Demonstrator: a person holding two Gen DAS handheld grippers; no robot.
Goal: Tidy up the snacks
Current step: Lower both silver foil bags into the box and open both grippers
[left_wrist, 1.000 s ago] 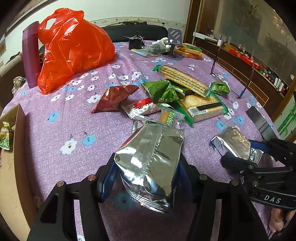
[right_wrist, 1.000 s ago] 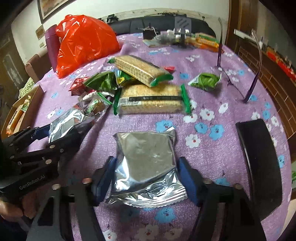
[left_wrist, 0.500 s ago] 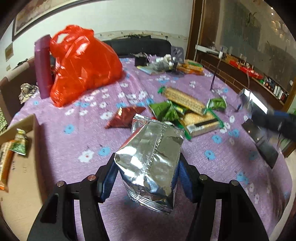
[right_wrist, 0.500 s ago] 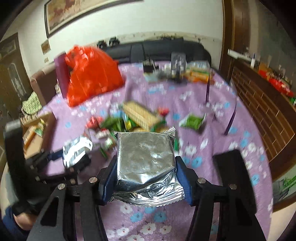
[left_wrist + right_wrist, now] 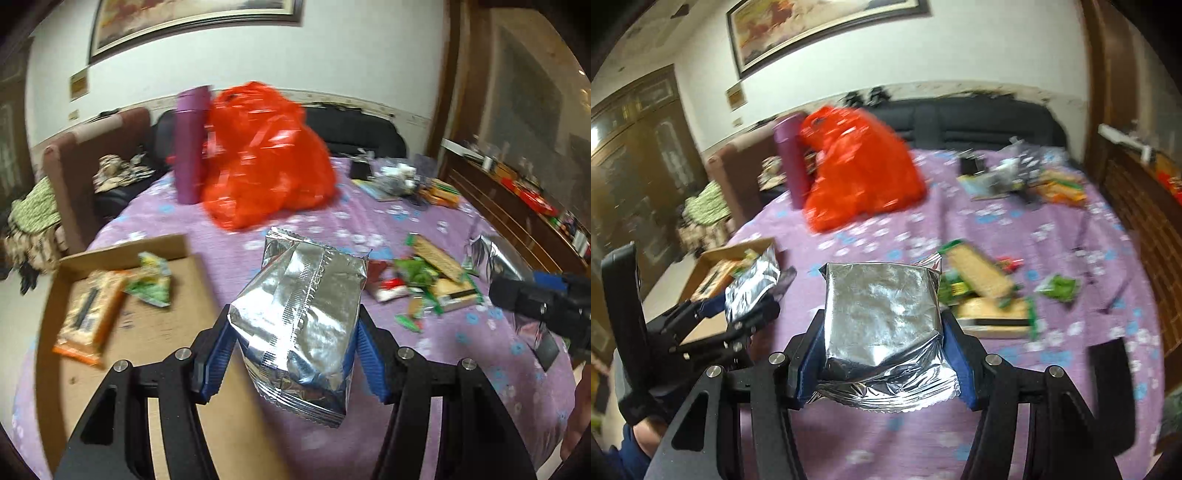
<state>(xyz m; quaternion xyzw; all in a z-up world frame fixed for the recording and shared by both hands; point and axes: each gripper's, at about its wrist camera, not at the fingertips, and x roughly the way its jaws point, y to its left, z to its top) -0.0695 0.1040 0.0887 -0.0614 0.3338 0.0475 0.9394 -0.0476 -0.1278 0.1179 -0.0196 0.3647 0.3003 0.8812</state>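
Note:
My left gripper point(image 5: 293, 354) is shut on a silver foil snack pack point(image 5: 299, 317), held in the air above the purple flowered tablecloth, beside a cardboard box point(image 5: 122, 332). The box holds an orange cracker packet point(image 5: 90, 314) and a small green packet point(image 5: 153, 284). My right gripper point(image 5: 882, 356) is shut on a second silver foil pack point(image 5: 882, 317), also lifted off the table. Each gripper shows in the other's view: the right gripper point(image 5: 517, 291) at the far right, the left gripper point(image 5: 738, 299) at the left over the box. A heap of loose snacks point(image 5: 982, 291) lies on the cloth.
A red plastic bag point(image 5: 258, 155) and a purple bottle point(image 5: 190, 144) stand at the back of the table point(image 5: 332, 221). Clutter point(image 5: 1015, 173) sits at the far right back. A dark flat object point(image 5: 1115, 373) lies near the right edge. A sofa point(image 5: 960, 122) is behind.
Both grippers have risen off the table with their foil packs and swung left. The cardboard box has come into full view under the left gripper; the snack heap has slid to the right.

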